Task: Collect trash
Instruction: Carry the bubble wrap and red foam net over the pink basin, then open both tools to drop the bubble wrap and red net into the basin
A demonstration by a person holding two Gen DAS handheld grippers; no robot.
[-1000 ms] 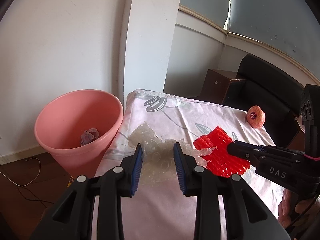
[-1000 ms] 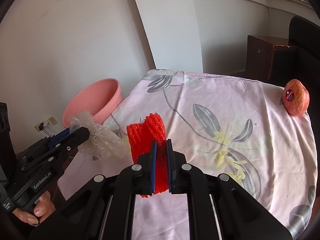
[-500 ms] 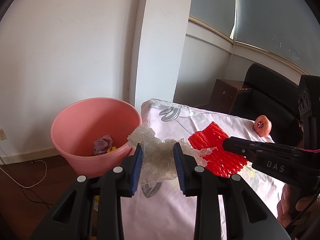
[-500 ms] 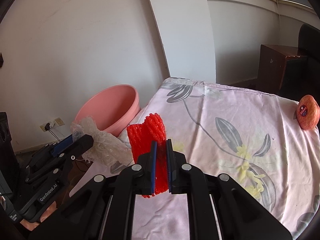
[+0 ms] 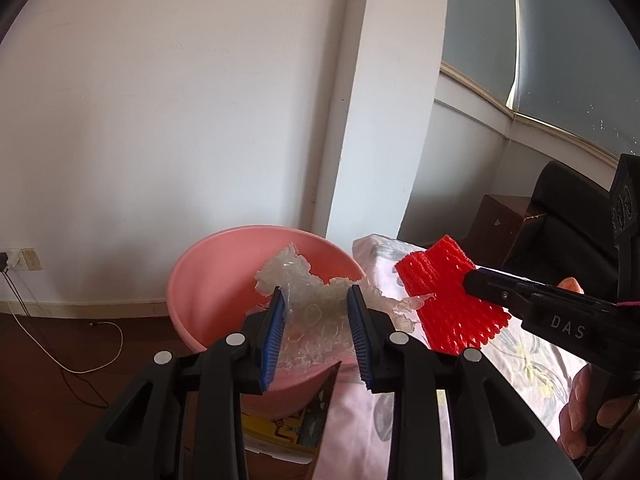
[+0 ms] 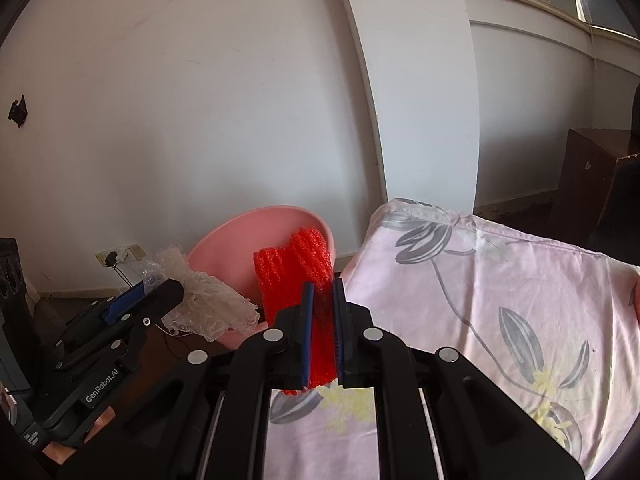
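Your left hand-held gripper [image 5: 316, 320] is clamped on a wad of clear bubble wrap [image 5: 316, 304]. The blue pads [image 5: 273, 338] press it from both sides, and the wrap puffs out above them. It hangs up in the air, right in front of the pink bin [image 5: 224, 280]. The wrap hides most of the inside of the bin.

Your right hand-held gripper [image 6: 320, 320] is clamped tight on a red foam net [image 6: 294, 276]. The net sticks up between the pads, and a bit hangs down under them. It is in the air just beside the edge of the tabletop [image 6: 500, 300], near the bin [image 6: 240, 248].

The red net [image 5: 448, 300] is just to the right of the bubble wrap, very close to it. From the right side, the wrap [image 6: 208, 304] is to the left of the net.

The tabletop has a pale cloth with gray flowers on it. The bin stands on the floor next to the tabletop, by the white wall [image 5: 160, 120]. A thin cord [image 5: 80, 344] lies on the dark floor. A colored box [image 5: 288, 428] sits low under the bin.
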